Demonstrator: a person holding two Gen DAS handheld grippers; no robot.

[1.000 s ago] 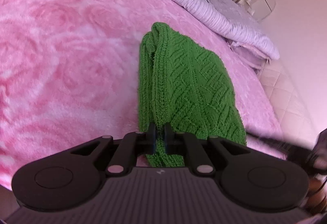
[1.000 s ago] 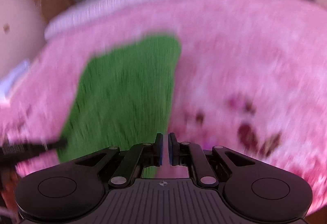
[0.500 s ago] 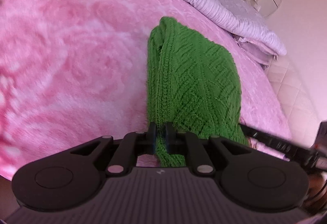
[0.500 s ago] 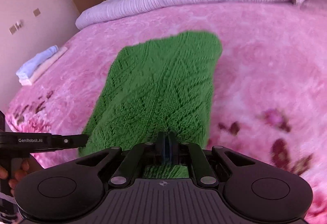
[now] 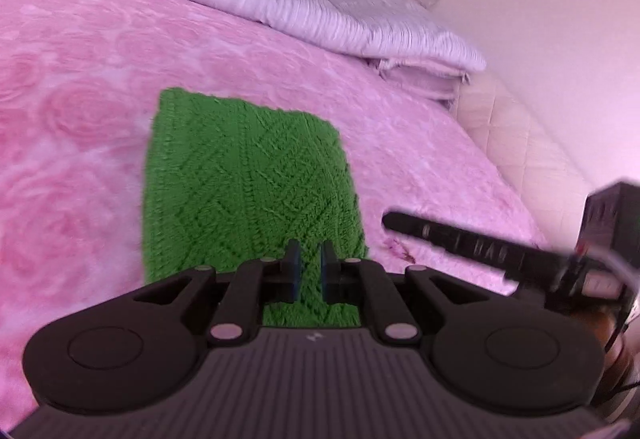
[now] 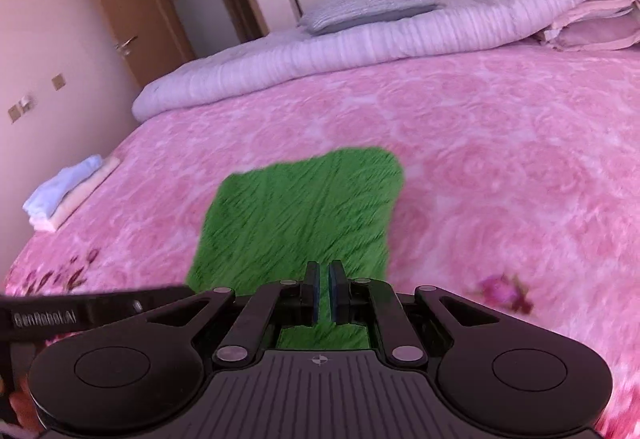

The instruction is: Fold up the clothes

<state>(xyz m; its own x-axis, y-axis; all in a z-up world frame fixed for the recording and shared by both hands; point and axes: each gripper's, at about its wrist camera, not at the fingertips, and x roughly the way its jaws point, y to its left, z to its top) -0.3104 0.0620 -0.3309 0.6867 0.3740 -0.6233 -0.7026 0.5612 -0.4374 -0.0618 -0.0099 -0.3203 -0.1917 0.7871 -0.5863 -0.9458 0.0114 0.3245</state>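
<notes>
Both grippers, left (image 5: 308,265) and right (image 6: 323,289), have been parted and emptied, the green sweater (image 5: 248,183) released folded at centre frame.

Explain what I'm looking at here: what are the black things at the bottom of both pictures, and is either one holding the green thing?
Each picture comes from a camera on a hand-held gripper, a two-finger clamp a person carries, looking forward along its fingers. One view is from the left hand-held gripper, the other from the right hand-held gripper. A folded green knitted garment lies flat on the pink blanket of a bed. Both jaws show a small gap with nothing clamped. A stack of folded clothes sits at the bed's far edge.
</notes>
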